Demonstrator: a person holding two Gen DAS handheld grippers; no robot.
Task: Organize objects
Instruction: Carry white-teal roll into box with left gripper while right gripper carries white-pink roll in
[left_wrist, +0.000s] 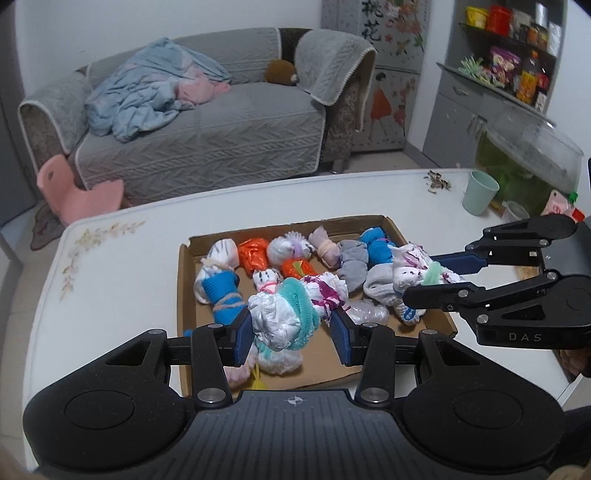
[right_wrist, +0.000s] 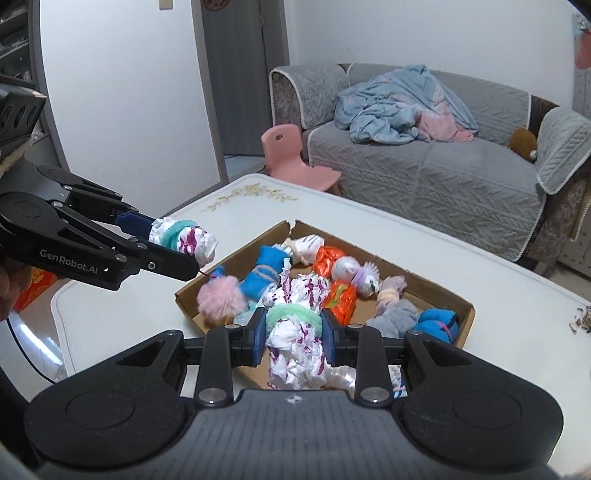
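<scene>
The left claw (left_wrist: 291, 334) is closed on a crumpled white plastic-bag bundle ringed by a teal fuzzy hair tie (left_wrist: 282, 319), its blue pads pressing the bundle from either side; the right wrist view shows this bundle lifted above the near-left corner of the shallow brown cardboard tray (right_wrist: 466, 303), clear of the pile. The right claw (right_wrist: 293, 334) likewise grips a white plastic bundle with purple print and a green fuzzy hair tie (right_wrist: 295, 339), held low over the tray's near edge; whether it touches the things beneath cannot be told. The tray sits on the white surface with a floral corner print (left_wrist: 110, 258) and holds many similar small wrapped bundles in orange, blue, grey and pink. These bundles look very light and soft, mostly air and thin film, so they should squash under the pads rather than resist. The film is likely slick, and a loose tail could slide out or tear if pinched alone. The banded waist, where the hair tie cinches the bag, seems the firmest and least slippery place to hold, and both claws appear to grip at or near it.
</scene>
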